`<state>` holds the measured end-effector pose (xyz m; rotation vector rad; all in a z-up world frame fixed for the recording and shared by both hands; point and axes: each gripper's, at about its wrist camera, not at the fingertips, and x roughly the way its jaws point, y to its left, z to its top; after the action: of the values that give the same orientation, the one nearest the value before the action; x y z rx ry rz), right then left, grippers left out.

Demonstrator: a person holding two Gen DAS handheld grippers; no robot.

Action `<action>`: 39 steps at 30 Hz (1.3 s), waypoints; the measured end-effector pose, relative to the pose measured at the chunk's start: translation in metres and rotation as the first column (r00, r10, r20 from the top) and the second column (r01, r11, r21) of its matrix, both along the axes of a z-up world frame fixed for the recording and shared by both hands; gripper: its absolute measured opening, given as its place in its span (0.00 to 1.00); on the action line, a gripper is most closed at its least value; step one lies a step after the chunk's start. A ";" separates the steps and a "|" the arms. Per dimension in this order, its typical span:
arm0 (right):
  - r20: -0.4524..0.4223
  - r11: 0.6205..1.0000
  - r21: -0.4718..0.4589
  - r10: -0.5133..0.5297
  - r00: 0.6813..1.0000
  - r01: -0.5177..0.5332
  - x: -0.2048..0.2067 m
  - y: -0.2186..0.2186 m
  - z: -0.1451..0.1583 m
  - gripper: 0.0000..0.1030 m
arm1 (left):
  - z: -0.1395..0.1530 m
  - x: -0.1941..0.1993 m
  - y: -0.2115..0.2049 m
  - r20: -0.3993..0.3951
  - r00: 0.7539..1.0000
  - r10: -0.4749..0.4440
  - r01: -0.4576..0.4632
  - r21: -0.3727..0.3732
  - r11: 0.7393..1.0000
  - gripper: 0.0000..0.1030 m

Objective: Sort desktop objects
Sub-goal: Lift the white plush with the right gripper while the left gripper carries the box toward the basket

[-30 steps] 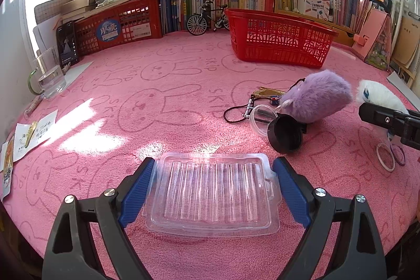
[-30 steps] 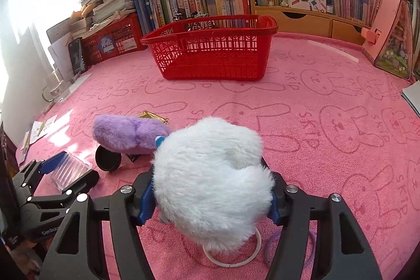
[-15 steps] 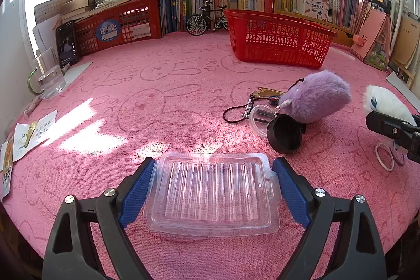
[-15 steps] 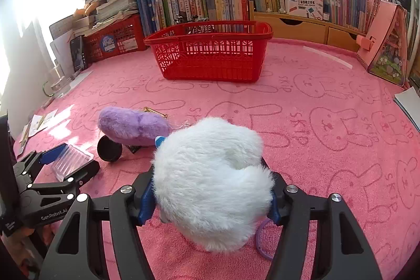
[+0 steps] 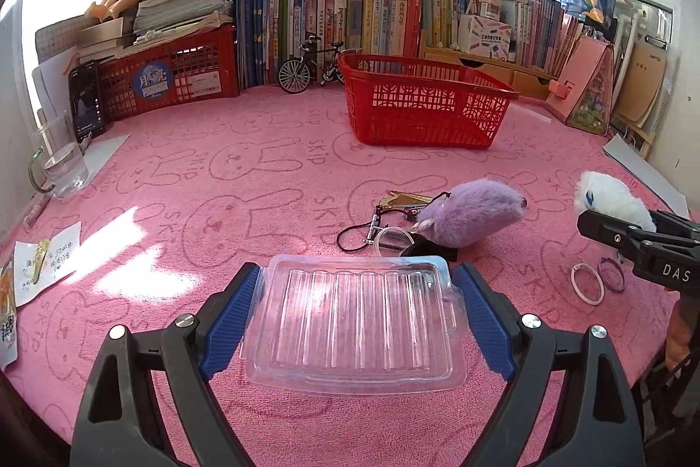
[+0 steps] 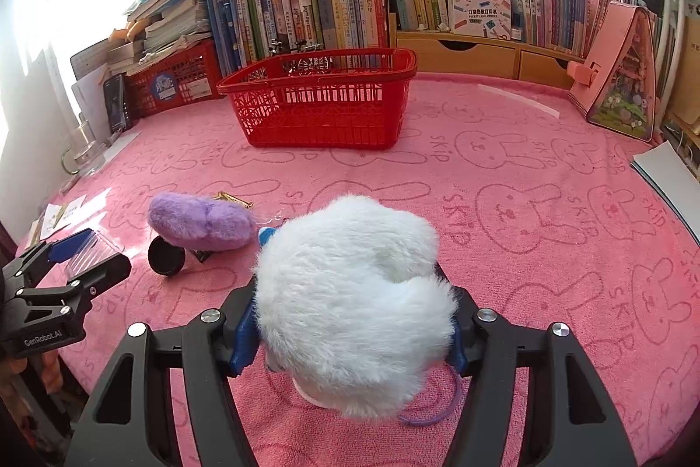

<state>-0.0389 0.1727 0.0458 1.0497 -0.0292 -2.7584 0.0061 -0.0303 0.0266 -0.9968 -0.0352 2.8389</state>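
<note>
The left tool (image 5: 354, 318) clamps a clear plastic tray (image 5: 352, 324) across its width and has lifted it slightly off the pink worktop (image 5: 218, 169) in the last second. The right tool (image 6: 350, 329), half closed, grips a white plush toy (image 6: 354, 305), now raised clear of the rings it sat over. Both items look ready to carry to the red basket (image 5: 424, 106) at twelve o'clock; a purple plush (image 5: 468, 217) remains unsorted.

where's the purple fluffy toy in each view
Left wrist: purple fluffy toy lies right of centre, beyond the clear tray.
Right wrist: it lies at left, beside the white fluffy toy.
Shared landmark: the red basket, behind it in both.
</note>
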 end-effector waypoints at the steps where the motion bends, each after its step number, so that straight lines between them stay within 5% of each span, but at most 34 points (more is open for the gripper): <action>1: 0.000 1.000 -0.004 -0.002 1.000 0.002 0.000 0.001 0.000 0.64 | 0.003 0.000 0.000 -0.004 1.000 -0.007 0.007 0.007 1.000 0.86; 9: -0.014 1.000 -0.006 -0.003 1.000 0.003 0.004 0.003 0.005 0.64 | 0.022 -0.008 0.001 -0.013 0.998 -0.055 0.056 0.060 0.997 0.87; 28: -0.042 0.998 -0.007 -0.069 0.997 0.068 0.006 0.029 0.017 0.64 | 0.034 -0.023 0.012 -0.018 0.996 -0.083 0.083 0.031 0.996 0.87; 34: -0.025 0.984 -0.141 -0.111 0.994 0.106 -0.004 0.040 0.020 0.64 | 0.033 -0.036 0.022 0.004 0.997 -0.075 0.075 0.060 0.995 0.86; 39: -0.051 0.995 -0.069 -0.070 0.996 0.066 -0.009 0.025 0.024 0.64 | 0.036 -0.041 0.026 0.004 0.996 -0.084 0.083 0.053 0.995 0.87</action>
<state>-0.0476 0.1974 0.0694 0.9750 -0.1514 -2.8236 -0.0353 -0.0046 0.0630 -0.9729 -0.0668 2.7447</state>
